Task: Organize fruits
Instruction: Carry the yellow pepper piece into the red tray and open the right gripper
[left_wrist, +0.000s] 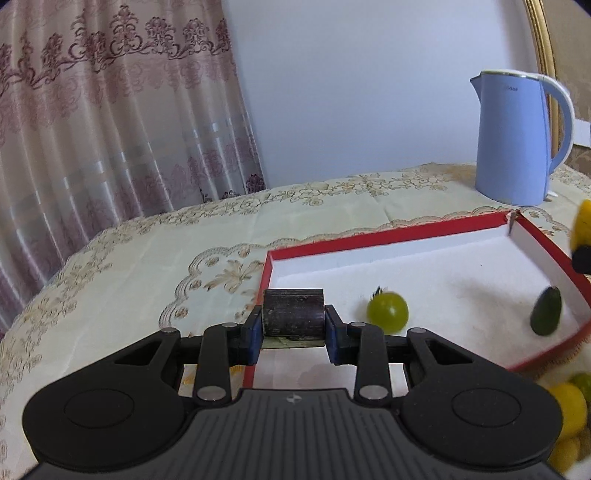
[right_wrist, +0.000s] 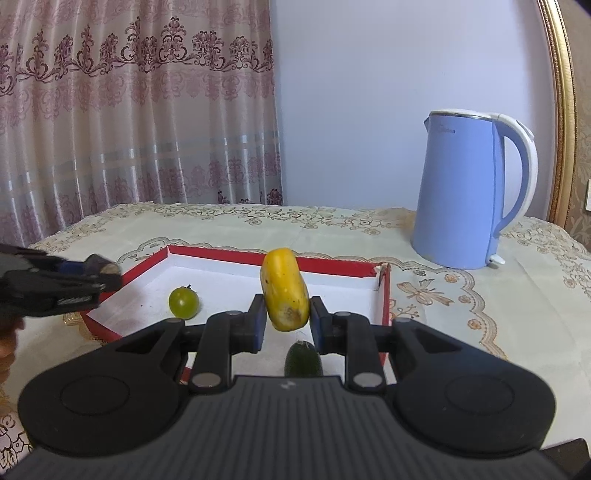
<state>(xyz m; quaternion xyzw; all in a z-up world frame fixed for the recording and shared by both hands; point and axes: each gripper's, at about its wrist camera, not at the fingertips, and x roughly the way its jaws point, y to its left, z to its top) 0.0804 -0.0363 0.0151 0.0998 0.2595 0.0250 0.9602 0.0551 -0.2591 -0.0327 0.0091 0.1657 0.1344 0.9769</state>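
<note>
The left gripper (left_wrist: 293, 334) is clamped on a dark cylindrical piece (left_wrist: 293, 312) (possibly a section of sugar cane, though that is a guess), held over the near-left corner of the red tray (left_wrist: 388, 236). The right gripper (right_wrist: 286, 325) is closed on a yellow fruit (right_wrist: 284, 290), gripped low on its body so that most of it stands above the pads, over the tray's near side. Already lying in the tray are a green tomato (left_wrist: 388, 310) and a dark green fruit (right_wrist: 303, 360), the latter directly beneath the right gripper.

The likeliest mishap is the yellow fruit pivoting or slipping out, since the hold sits near its lower end; a drop from here would land on or beside the dark green fruit and could set either rolling. The dark piece, being round, may roll toward the tomato once released. The tray's low walls could catch a finger on a shallow descent.

The tray's far half is bare and offers the best room. More fruits (left_wrist: 567, 406) wait outside the tray, and the blue kettle (right_wrist: 472, 188) stands well behind it, clear of both grippers
</note>
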